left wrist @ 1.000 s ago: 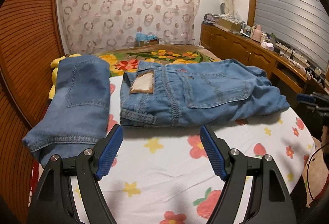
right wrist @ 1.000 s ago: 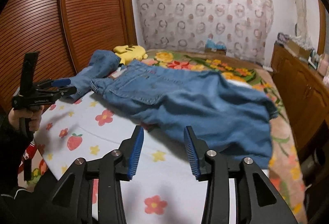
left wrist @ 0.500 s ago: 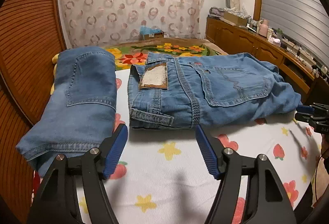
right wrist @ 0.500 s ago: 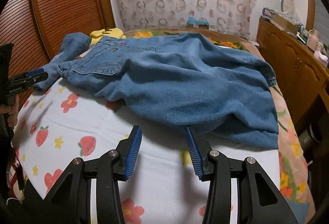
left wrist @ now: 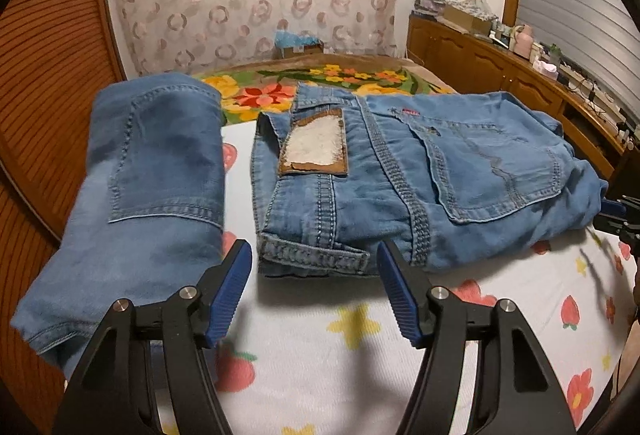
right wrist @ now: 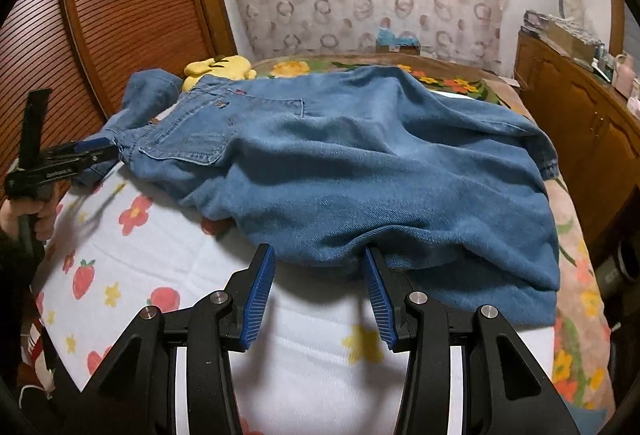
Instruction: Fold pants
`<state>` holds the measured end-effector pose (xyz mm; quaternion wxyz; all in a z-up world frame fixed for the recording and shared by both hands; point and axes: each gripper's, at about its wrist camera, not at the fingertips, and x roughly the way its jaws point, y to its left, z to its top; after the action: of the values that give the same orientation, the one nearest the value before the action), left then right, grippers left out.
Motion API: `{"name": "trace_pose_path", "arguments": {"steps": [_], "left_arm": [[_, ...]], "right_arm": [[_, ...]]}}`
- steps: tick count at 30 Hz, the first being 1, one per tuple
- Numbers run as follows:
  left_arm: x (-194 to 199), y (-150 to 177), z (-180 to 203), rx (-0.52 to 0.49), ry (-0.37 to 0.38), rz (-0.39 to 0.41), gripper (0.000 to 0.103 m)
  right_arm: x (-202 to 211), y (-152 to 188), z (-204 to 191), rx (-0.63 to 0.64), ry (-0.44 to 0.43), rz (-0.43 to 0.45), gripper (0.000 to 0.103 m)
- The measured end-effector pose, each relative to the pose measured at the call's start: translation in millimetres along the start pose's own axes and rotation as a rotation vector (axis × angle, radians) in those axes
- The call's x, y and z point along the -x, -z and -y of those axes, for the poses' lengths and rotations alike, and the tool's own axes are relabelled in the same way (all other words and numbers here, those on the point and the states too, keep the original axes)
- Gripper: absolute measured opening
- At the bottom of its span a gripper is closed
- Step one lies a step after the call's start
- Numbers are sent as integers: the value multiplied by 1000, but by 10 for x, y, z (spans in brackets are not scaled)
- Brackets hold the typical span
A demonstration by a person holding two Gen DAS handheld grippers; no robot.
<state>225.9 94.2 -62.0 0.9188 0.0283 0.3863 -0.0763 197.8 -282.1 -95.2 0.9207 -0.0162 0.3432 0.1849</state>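
Blue jeans (left wrist: 420, 179) lie across a white sheet printed with flowers and strawberries, waistband with a worn leather patch (left wrist: 314, 149) toward my left gripper. My left gripper (left wrist: 314, 255) is open, its blue pads either side of the waistband's near edge, just short of it. In the right wrist view the jeans (right wrist: 360, 171) spread wide, legs toward the right. My right gripper (right wrist: 320, 259) is open at the near edge of the legs, its right finger (right wrist: 376, 283) touching the fabric. The left gripper also shows in the right wrist view (right wrist: 92, 155), at the waistband.
A second, folded pair of jeans (left wrist: 148, 187) lies left of the waistband. A yellow plush toy (right wrist: 220, 69) sits behind it. A wooden slatted wardrobe (right wrist: 120, 15) stands on the left, and a wooden dresser (right wrist: 580, 115) on the right. A floral blanket (left wrist: 320, 79) covers the bed beyond.
Both grippers have moved forward toward the jeans. The left now frames the waistband edge and the right has reached the near edge of the legs. Both stay open.
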Motion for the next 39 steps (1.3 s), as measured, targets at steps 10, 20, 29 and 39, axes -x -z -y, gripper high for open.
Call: {"name": "trace_pose_path", "arguments": {"steps": [10,20,29,39], "left_arm": [[-175,-57,-74,32,54,-38,46],[296,-179,111,-13,23,75,26],[1154,-430,104,-21,34,228,26],[1793,13,-50,5,29,282,26]], "right_arm": [[-54,39,-26,13,-19,-1,44],[154,-63,-118,34,-19,76,5],[768,-262,-241,75,3,204,4],[1168,25,-569,134,-67,241,4]]}}
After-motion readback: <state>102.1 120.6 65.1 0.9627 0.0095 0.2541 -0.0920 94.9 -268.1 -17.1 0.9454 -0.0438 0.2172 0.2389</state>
